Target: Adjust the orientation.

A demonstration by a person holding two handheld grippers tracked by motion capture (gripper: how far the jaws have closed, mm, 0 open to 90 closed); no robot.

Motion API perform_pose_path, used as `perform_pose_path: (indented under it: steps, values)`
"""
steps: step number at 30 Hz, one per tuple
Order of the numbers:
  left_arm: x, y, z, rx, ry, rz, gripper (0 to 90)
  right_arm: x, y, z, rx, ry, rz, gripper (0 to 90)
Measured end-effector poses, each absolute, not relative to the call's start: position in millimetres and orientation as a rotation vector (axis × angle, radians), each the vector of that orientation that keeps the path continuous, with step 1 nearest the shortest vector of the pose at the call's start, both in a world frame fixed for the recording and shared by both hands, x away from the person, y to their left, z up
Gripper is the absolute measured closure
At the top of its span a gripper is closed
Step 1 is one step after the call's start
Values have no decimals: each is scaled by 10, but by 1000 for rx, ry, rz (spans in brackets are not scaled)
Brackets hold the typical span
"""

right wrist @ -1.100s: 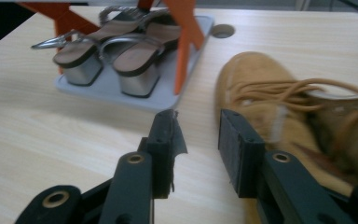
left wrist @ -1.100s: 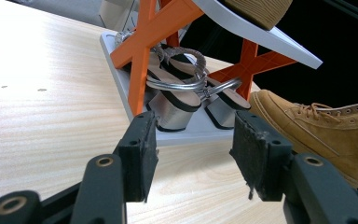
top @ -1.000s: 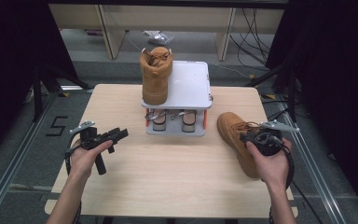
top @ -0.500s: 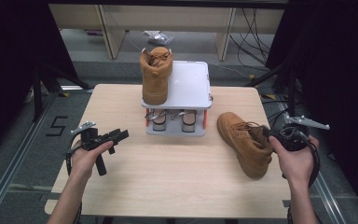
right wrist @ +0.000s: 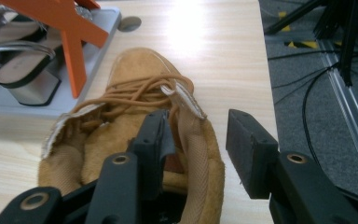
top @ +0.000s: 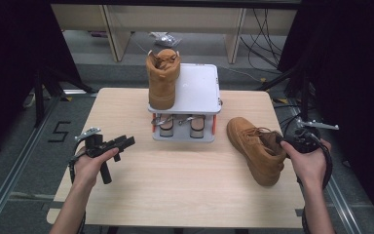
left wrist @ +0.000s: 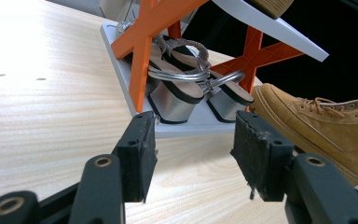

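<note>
One tan lace-up boot (top: pixel 161 78) stands upright on the white top of a small rack (top: pixel 199 90). Its mate (top: pixel 255 148) lies on the table to the right of the rack, toe toward it. My right gripper (top: pixel 286 141) is at this boot's heel end. In the right gripper view the right gripper (right wrist: pixel 198 140) straddles the collar of the boot (right wrist: pixel 135 88): one jaw is inside the opening and the other stands clear outside. These jaws have just been opening. My left gripper (top: pixel 121 143) hovers open at the table's left, and nothing lies between the jaws of the left gripper (left wrist: pixel 193 158).
A pair of silver block-heel sandals (top: pixel 180 126) sits on the rack's lower shelf between orange legs (left wrist: pixel 142 56). Cables and a metal rail (right wrist: pixel 349 116) run along the floor past the table's right edge. Bare tabletop (top: pixel 185 180) lies in front of the rack.
My right hand has moved right, toward the table's edge, and its jaws stand wider apart. The boot stays on the table. My left hand has kept still.
</note>
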State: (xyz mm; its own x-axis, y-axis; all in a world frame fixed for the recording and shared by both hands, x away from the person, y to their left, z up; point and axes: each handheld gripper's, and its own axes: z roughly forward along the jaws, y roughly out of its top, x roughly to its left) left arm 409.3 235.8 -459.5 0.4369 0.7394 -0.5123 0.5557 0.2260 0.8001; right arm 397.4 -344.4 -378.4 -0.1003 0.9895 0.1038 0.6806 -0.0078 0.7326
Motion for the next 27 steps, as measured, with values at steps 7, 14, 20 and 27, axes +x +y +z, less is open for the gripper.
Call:
perform_pose_path:
  steps: [7,14,20,27]
  values:
    - [4092,2351,-4598,1444,1223,183,481,4076,-3475,-3800,1733,1887,860,593]
    - [4092,2353,-4606,1437,1223,180,482,4146,-3430,-3847,1847,1873,864,661]
    - [4095,2339,-4618,1440,1225,174,482,4229,-3490,-3847,1784,1976,836,721]
    - [4094,2351,-4619,1451,1221,172,482,4312,-3495,-3896,1779,2021,805,720]
